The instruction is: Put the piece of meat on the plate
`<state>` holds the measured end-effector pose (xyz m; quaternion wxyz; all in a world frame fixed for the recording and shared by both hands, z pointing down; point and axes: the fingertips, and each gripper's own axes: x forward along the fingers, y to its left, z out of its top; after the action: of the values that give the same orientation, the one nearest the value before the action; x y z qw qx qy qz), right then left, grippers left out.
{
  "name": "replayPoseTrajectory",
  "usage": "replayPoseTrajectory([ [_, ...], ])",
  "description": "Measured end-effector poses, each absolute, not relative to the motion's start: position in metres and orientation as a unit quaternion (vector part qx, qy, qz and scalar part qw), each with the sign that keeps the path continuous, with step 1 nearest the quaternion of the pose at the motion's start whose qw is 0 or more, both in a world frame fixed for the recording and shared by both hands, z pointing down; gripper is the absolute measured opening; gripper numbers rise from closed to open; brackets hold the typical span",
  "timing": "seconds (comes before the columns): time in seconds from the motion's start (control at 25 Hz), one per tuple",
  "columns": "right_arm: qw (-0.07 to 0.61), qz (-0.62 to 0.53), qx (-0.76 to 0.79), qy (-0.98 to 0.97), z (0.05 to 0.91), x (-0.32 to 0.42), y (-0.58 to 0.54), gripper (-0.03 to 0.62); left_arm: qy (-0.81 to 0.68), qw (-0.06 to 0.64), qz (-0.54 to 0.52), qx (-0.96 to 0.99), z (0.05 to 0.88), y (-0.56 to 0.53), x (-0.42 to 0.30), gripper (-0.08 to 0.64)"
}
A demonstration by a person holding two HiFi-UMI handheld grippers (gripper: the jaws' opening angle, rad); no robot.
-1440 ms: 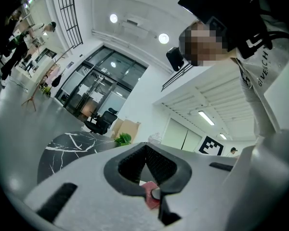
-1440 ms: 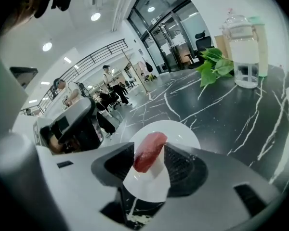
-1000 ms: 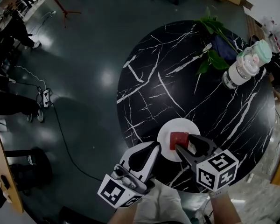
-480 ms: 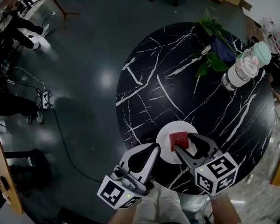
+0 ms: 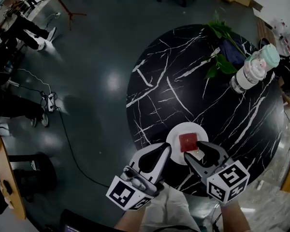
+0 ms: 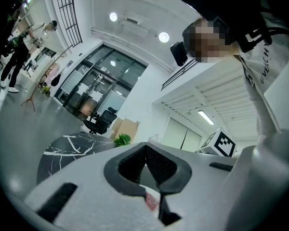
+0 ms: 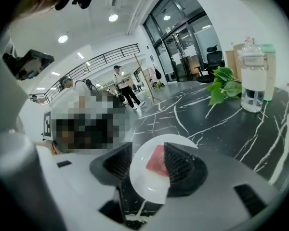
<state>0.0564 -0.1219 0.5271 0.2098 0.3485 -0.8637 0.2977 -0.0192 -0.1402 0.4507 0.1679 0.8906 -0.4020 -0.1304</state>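
A red piece of meat [image 5: 187, 142] [image 7: 156, 159] lies on a small white plate [image 5: 176, 134] [image 7: 147, 186] near the front edge of the black marble table [image 5: 183, 81]. My right gripper [image 5: 197, 152] [image 7: 148, 161] hovers just behind and above the plate. Its jaws have just been opening and now stand wide; the meat shows between them, but the pads [image 7: 180, 165] do not press on it. My left gripper [image 5: 165, 148] [image 6: 145, 146] hangs beside the plate's left, shut and empty, with its tips meeting.
A clear bottle [image 5: 249, 71] [image 7: 254, 81] stands at the table's far right with a mint-green object behind it. Green leaves [image 5: 221, 57] [image 7: 225, 88] lie beside a dark cloth. The table's rim runs just below the plate. People and an office chair stand on the floor beyond.
The right gripper, which was around the meat, has lifted and drawn back toward me. The meat stays on the plate. The left gripper has barely moved.
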Motion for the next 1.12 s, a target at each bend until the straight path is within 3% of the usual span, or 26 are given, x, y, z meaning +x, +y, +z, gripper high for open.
replayPoseTrajectory([
  [0.2,0.202,0.285,0.336,-0.875,0.495,0.057,-0.101,0.196,-0.395,0.158,-0.132,0.895,0.421,-0.138,-0.013,0.008],
  [0.36,0.185,0.268,0.346,-0.880,0.463,0.062,-0.089,0.109,-0.389,0.158,-0.124,0.899,0.401,-0.128,-0.006,0.008],
  [0.56,0.165,0.238,0.356,-0.889,0.421,0.065,-0.076,0.046,-0.376,0.151,-0.123,0.906,0.370,-0.109,0.002,0.008],
  [1.12,0.133,0.188,0.371,-0.900,0.356,0.062,-0.037,0.017,-0.376,0.127,-0.118,0.910,0.318,-0.072,-0.002,0.008],
])
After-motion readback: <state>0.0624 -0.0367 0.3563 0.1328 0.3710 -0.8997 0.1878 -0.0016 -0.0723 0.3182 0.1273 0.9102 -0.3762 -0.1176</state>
